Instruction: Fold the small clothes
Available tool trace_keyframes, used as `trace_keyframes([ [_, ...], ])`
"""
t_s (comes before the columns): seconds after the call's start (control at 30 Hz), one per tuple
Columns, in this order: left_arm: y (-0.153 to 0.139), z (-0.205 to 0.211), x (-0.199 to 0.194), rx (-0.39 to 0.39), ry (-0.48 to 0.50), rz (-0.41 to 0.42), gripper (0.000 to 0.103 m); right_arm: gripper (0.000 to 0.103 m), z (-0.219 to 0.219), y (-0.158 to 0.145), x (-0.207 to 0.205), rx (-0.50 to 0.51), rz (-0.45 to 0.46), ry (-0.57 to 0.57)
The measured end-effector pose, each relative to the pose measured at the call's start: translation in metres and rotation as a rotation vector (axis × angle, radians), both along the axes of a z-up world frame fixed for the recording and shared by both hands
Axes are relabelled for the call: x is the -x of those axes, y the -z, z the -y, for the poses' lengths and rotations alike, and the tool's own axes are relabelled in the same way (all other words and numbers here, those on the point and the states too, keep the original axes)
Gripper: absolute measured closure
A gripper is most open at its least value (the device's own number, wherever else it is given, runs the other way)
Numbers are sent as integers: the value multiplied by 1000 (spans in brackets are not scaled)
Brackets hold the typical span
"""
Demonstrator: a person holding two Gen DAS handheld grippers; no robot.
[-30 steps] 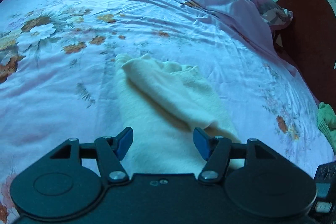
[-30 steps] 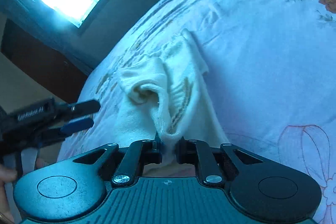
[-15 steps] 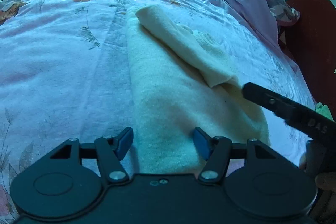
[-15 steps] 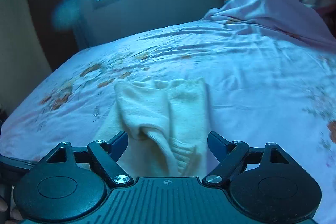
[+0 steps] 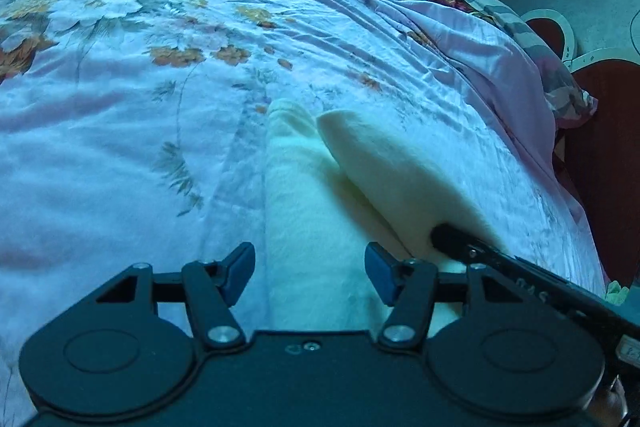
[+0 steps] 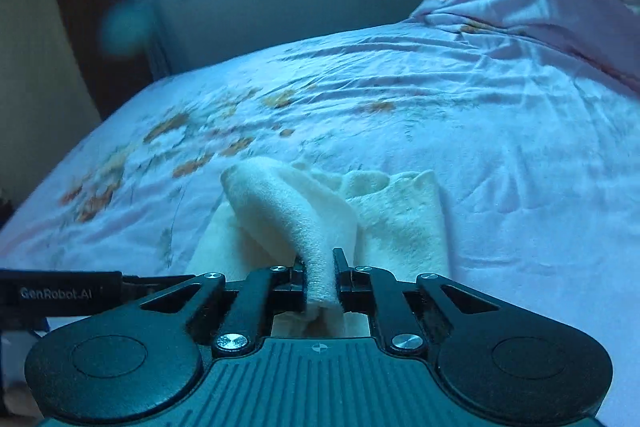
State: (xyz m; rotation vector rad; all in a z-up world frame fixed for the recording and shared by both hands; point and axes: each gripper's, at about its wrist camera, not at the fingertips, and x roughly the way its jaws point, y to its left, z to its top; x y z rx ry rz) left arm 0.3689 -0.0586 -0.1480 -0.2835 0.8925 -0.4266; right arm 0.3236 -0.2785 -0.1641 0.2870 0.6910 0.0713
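Cream garment half folded on the bed, one flap pinched and lifted

Left wrist view: the left gripper [image 5: 310,273] stands at a middling width, empty, low in the frame, its blue pads either side of the cream garment [image 5: 304,227] that lies mid-frame on the floral bedspread [image 5: 120,131]; the right gripper [image 5: 440,237] enters from the lower right, its tip against a raised flap. Right wrist view: the right gripper [image 6: 320,281] has just been closing and now pinches a narrow roll of the cream garment [image 6: 400,219] at lower centre, the rest spread flat behind it. A first fold looks started; laying the flap over and the final fold seem left. No container shows; the green item at the left view's lower right edge is too small to identify
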Motion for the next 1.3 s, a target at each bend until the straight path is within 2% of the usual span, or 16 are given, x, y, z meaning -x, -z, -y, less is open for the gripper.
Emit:
trace_keyframes([
  [0.1, 4, 15, -17, -28, 0, -2, 46, 95, 41, 7, -2, -169, -54, 128],
  [0.2, 18, 21, -20, -65, 10, -32, 46, 95, 61, 23, 4, -224, -105, 185],
  [0.3, 22, 17, -12, -65, 24, -19, 44, 94, 71, 18, 11, -260, -78, 153],
  [0.37, 23, 14, -11, -58, 19, -18, 43, 83, 72, 13, 8, -266, -59, 124],
  [0.4, 22, 13, -10, -54, 15, -22, 43, 74, 71, 11, 5, -272, -55, 114],
  [0.47, 19, 14, -7, -56, 13, -24, 44, 73, 71, 11, 0, -296, -71, 111],
  [0.6, 16, 15, 7, -56, 43, -15, 44, 64, 71, 6, 11, -323, -77, 89],
  [0.67, 16, 16, 14, -63, 52, -9, 43, 68, 63, 4, 16, -265, -85, 82],
  [0.7, 17, 17, 17, -69, 55, -6, 43, 92, 56, 2, 17, -204, -69, 61],
  [0.8, 18, 15, 26, -69, 56, -13, 41, 92, 58, 2, 9, -125, -46, 91],
  [0.87, 17, 13, 31, -69, 57, -22, 41, 90, 77, 18, 7, -174, -133, 157],
  [0.9, 16, 12, 33, -70, 60, -21, 41, 90, 86, 20, 14, -219, -139, 178],
  [1.0, 14, 11, 40, -84, 69, -10, 41, 90, 89, -1, 44, -197, -74, 218],
  [1.13, 13, 9, 54, -66, 66, -26, 41, 90, 73, -24, 71, -260, -32, 154],
  [1.23, 15, 8, 65, -66, 74, -39, 41, 90, 49, -19, 68, -259, -97, 76],
  [1.3, 16, 6, 72, -67, 73, -44, 41, 90, 42, -9, 67, -247, -137, 91],
])
